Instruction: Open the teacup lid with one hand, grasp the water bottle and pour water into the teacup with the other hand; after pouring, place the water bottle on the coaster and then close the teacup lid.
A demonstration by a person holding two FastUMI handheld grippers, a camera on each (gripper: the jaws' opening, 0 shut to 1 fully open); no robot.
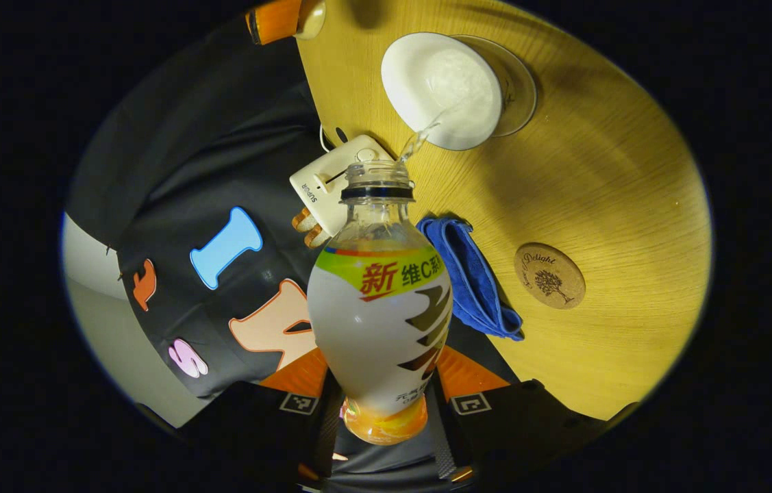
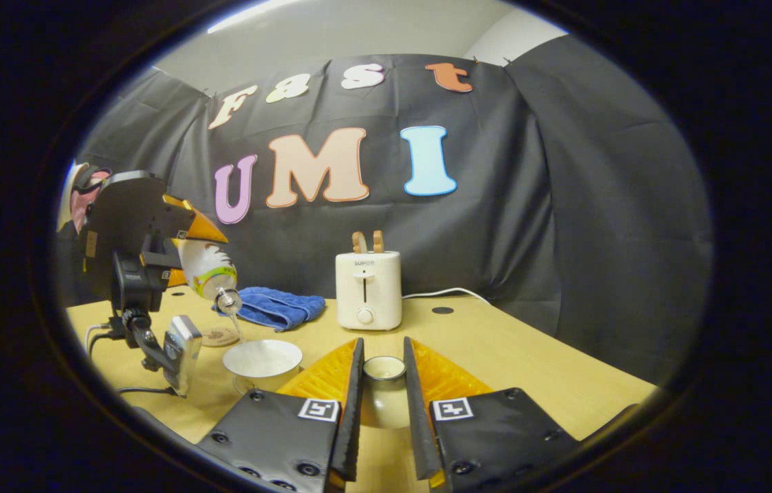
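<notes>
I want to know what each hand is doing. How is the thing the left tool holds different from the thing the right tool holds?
The left tool grips the water bottle, tipped so water streams into the teacup. The right tool grips the teacup lid, held level off the cup. The bottle is tall, see-through at its neck and labelled; the lid is small, round and plain. The bottle hangs above the cup; the lid sits low beside it. Both are clamped between two fingers.

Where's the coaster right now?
In the left gripper view the coaster lies bare on the table, right of the blue cloth, apart from the teacup.
</notes>
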